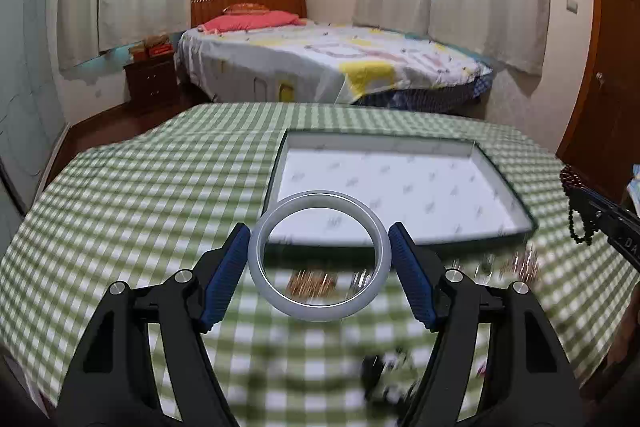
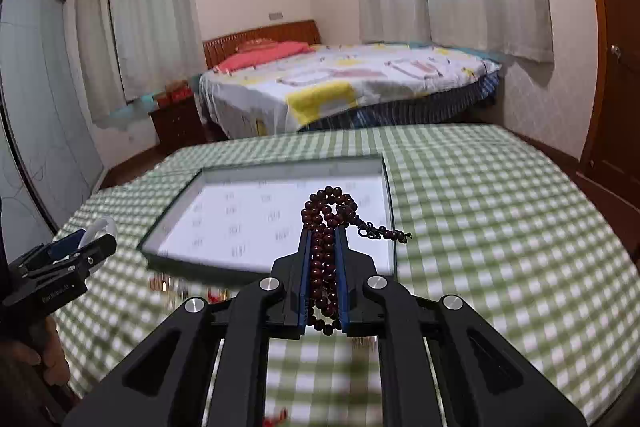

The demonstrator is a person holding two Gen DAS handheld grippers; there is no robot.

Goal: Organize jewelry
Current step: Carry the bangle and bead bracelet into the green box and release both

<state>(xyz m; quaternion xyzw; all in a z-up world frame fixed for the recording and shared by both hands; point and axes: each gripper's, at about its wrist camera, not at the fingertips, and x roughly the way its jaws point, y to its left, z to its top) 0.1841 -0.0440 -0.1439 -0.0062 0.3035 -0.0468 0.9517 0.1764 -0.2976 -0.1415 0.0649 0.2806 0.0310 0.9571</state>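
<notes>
We are lifting two pieces of jewelry above the checked tablecloth [image 1: 120,211].
Our left gripper [image 1: 319,255] is pinching a pale bangle [image 1: 262,267]; our right gripper [image 2: 324,259] is clamping dark prayer beads [image 2: 330,203] before the shallow tray [image 2: 240,179].

Both tongs [image 1: 319,255] [image 2: 324,267] are black, with ribbed blue pads and silver round screws.

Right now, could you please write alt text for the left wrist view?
The left hand-held gripper clamps a pale bangle above a green checked tablecloth. Beyond it lies an empty shallow tray, with blurred small jewelry below.
</notes>
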